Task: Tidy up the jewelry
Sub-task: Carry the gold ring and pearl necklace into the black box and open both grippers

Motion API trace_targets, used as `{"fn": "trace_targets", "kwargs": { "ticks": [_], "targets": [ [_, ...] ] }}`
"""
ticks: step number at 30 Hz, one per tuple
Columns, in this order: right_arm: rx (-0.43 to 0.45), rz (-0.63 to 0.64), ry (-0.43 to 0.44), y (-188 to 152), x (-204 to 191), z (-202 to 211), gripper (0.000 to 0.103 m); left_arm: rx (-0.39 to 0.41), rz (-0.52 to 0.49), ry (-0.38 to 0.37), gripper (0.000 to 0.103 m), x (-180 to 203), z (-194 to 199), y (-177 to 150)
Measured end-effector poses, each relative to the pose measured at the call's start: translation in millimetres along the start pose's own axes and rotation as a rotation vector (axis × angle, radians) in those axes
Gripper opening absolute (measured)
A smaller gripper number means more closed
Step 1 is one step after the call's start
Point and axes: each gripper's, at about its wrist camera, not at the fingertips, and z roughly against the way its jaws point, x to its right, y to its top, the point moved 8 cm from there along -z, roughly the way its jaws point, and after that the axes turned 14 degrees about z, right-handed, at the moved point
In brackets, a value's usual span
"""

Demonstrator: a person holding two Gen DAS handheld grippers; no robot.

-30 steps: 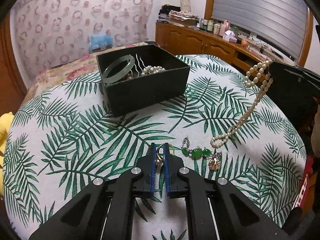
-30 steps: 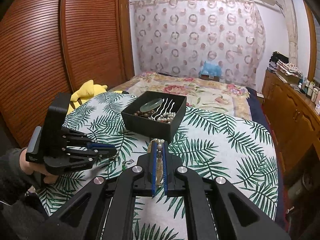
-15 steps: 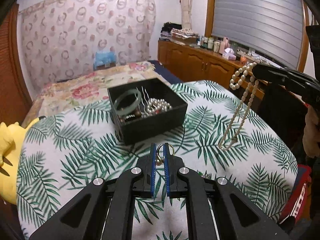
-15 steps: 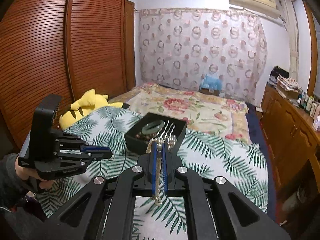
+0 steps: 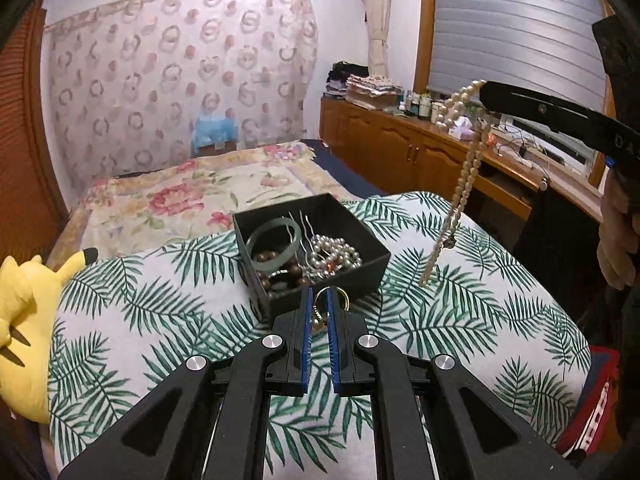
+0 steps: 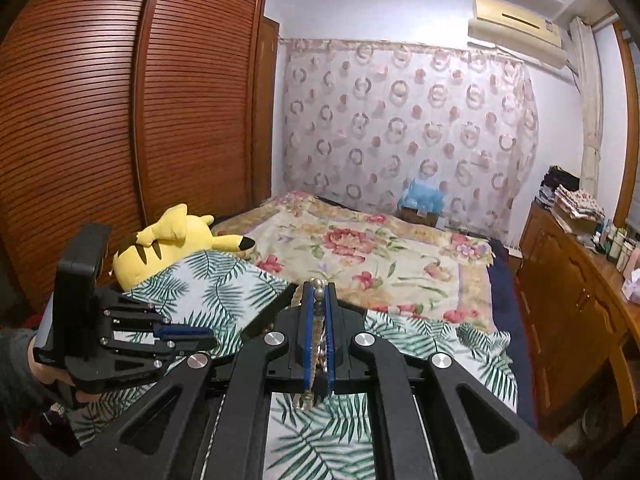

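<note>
1. Since the earlier frames both grippers have risen: the left gripper [image 5: 319, 308] has lifted its gold ring [image 5: 329, 305] off the cloth, and the pearl necklace [image 5: 460, 184] now hangs wholly free of the surface, where a second ago its lower end lay on the leaf print.
2. The ring is pinched between the narrow blue-lined jaws of the left gripper, just in front of the near wall of the black box [image 5: 320, 280].
3. The right gripper [image 6: 316, 300] has its jaws closed narrowly on the necklace; beads show at the tips, and the strand dangles to the right of the box, its lower end above the cloth.
4. Inside the box lie a green bangle [image 5: 274, 243], dark brown beads [image 5: 280, 276], a heap of pearls [image 5: 338, 252] and thin metal hairpins [image 5: 302, 226].
5. The box stands on a rounded surface covered by a white cloth with green palm leaves [image 5: 160, 300].
6. A yellow plush toy [image 5: 28, 312] lies at the cloth's left edge.
7. Beyond is a bed with a floral spread [image 6: 360, 248], a circle-patterned curtain [image 6: 404, 132], slatted wooden wardrobe doors [image 6: 120, 112] and a wooden cabinet [image 5: 400, 148] carrying bottles and folded cloth.
</note>
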Motion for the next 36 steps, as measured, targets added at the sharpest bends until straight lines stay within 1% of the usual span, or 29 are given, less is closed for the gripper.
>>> {"fn": "trace_targets", "kwargs": {
  "ticks": [6,13,19,27,30,36],
  "targets": [
    [0.013,0.009,0.027,16,7,-25,0.006,-0.002,-0.001,0.004,0.006,-5,-10,12],
    [0.015,0.005,0.064,19,9,-57,0.006,0.009,-0.001,0.01,0.006,-10,-18,29],
    [-0.013,-0.013,0.088,6,11,-87,0.006,0.011,0.002,0.012,0.006,-15,-29,44],
    [-0.081,-0.046,0.107,-23,9,-120,0.006,-0.006,0.002,0.006,0.006,-18,-46,52],
    [-0.105,-0.057,0.103,-32,10,-129,0.007,-0.013,0.002,0.001,0.006,-19,-52,52],
    [-0.125,-0.076,0.102,-42,10,-137,0.007,-0.029,0.007,0.001,0.006,-23,-64,54]
  ]
}}
